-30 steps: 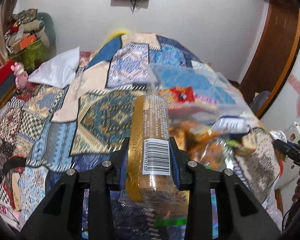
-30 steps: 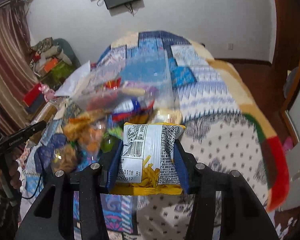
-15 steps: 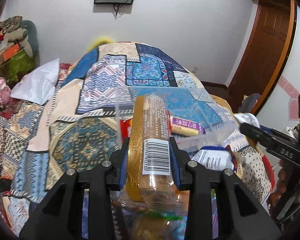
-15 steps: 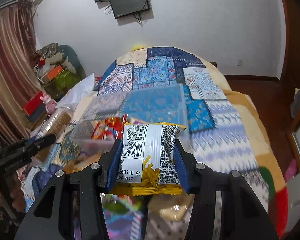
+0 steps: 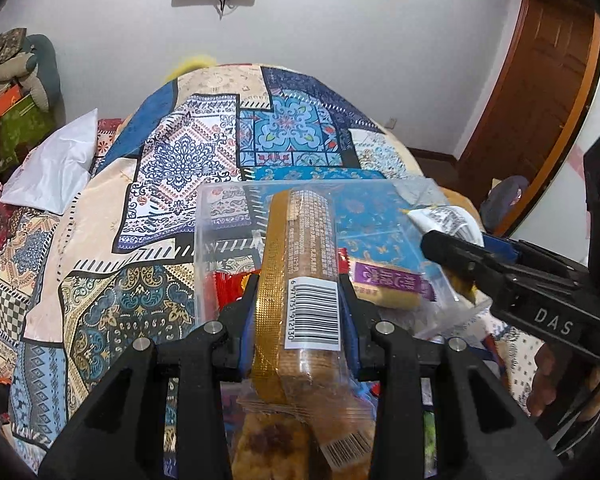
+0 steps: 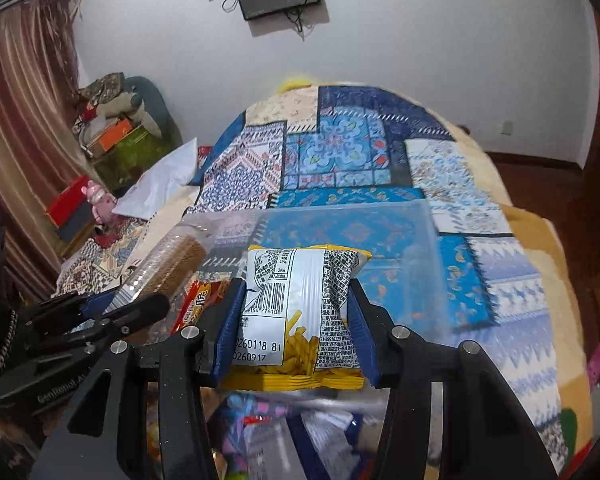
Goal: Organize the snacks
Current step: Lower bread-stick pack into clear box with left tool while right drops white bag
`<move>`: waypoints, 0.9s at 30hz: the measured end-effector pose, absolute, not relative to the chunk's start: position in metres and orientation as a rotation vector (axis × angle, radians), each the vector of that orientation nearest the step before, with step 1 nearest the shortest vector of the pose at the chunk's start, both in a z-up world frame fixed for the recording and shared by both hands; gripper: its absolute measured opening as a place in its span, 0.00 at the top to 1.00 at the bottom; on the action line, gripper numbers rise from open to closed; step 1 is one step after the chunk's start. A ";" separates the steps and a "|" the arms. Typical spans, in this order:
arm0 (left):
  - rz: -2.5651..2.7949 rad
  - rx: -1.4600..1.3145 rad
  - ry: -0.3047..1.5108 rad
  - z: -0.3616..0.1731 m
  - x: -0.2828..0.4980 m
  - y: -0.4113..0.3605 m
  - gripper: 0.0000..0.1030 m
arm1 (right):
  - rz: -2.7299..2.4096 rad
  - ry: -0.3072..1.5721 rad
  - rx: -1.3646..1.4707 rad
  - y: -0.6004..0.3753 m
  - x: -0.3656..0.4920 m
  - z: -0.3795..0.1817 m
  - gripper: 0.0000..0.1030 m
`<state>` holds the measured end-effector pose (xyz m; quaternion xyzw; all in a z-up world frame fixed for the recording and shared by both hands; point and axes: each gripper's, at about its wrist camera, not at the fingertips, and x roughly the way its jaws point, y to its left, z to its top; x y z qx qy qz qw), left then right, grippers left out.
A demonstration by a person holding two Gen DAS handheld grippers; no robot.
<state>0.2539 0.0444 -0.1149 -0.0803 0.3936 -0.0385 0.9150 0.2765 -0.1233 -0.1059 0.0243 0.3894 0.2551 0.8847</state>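
My left gripper [image 5: 298,300] is shut on a long clear sleeve of biscuits [image 5: 304,264] with a gold strip and a barcode. It hangs over the near edge of a clear plastic bin [image 5: 236,216] on the bed. Inside the bin lie a red packet [image 5: 228,284] and a purple-labelled bar [image 5: 388,284]. My right gripper [image 6: 296,316] is shut on a small white and yellow chip bag [image 6: 300,300], also over the clear bin [image 6: 420,248]. In the left wrist view the right gripper [image 5: 452,246] comes in from the right with its chip bag [image 5: 444,220]. The right wrist view has the left gripper [image 6: 140,308] with its biscuit sleeve [image 6: 172,264] at the left.
The bin stands on a bed with a patchwork cover [image 5: 188,152]. Loose snack packets [image 6: 284,432] lie below my grippers. A white pillow [image 5: 52,172] and stacked boxes [image 6: 116,136] are at the left, a wooden door [image 5: 540,92] at the right.
Both grippers have travelled across the bed with their snacks and now hang over the clear bin, which has come closer and more central in both views. The grips are unchanged.
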 end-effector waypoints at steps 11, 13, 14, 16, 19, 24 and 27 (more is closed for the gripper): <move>-0.046 -0.188 0.863 -0.133 0.279 0.055 0.65 | 0.577 0.917 0.015 -0.105 0.294 -0.129 0.55; -0.039 -0.191 0.869 -0.134 0.280 0.056 0.65 | 0.582 0.927 -0.001 -0.103 0.294 -0.130 0.53; -0.028 -0.187 0.867 -0.134 0.279 0.056 0.65 | 0.580 0.929 -0.012 -0.102 0.293 -0.130 0.53; -0.019 -0.177 0.851 -0.131 0.277 0.055 0.65 | 0.571 0.927 -0.038 -0.102 0.292 -0.130 0.52; -0.025 -0.168 0.830 -0.121 0.270 0.054 0.60 | 0.558 0.914 -0.048 -0.103 0.289 -0.128 0.42; -0.031 -0.158 0.797 -0.100 0.252 0.052 0.58 | 0.542 0.865 -0.041 -0.114 0.277 -0.112 0.39; -0.033 -0.156 0.781 -0.089 0.238 0.051 0.51 | 0.528 0.831 -0.040 -0.121 0.266 -0.100 0.38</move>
